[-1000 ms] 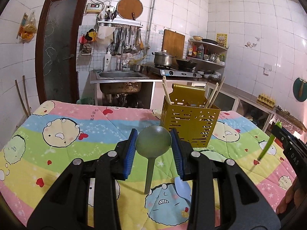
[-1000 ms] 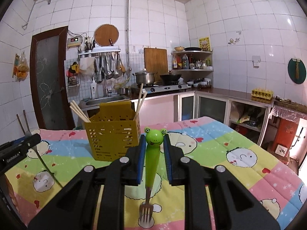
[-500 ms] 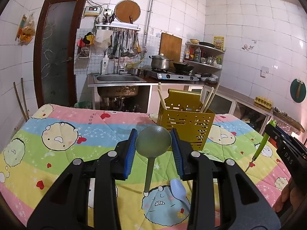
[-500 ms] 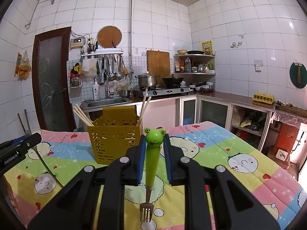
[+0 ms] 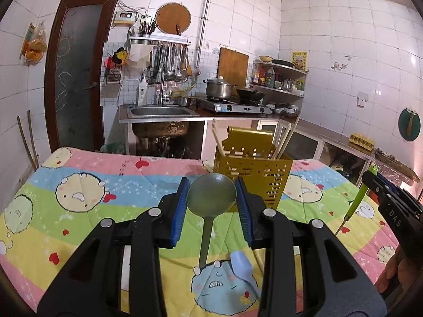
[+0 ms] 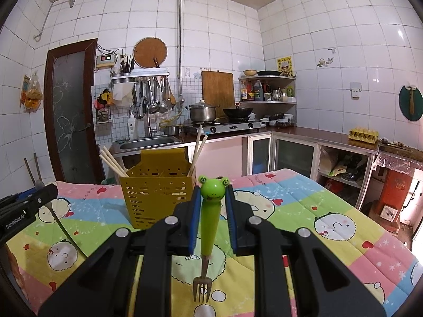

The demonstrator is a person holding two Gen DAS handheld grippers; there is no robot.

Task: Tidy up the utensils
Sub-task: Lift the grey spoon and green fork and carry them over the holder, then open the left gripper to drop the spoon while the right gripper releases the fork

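Note:
My left gripper [image 5: 211,198] is shut on a grey-green spoon [image 5: 211,198], gripped by its bowl with the handle hanging down. My right gripper [image 6: 212,200] is shut on a green frog-headed fork [image 6: 210,219], tines pointing down. A yellow perforated utensil holder [image 5: 252,177] stands on the quilted table just beyond the spoon, with chopsticks [image 5: 219,142] in it. It also shows in the right wrist view [image 6: 156,198], ahead and left of the fork. A light blue spoon [image 5: 242,266] lies on the quilt below the left gripper.
The table carries a colourful cartoon quilt [image 5: 79,206]. The right gripper with the fork shows at the right edge of the left wrist view [image 5: 391,208]. The left gripper shows at the left edge of the right wrist view [image 6: 23,208]. A sink and stove counter [image 5: 164,113] stand behind the table.
Both grippers have risen a little with their utensils held; the holder sits lower in both views. The grips have not changed.

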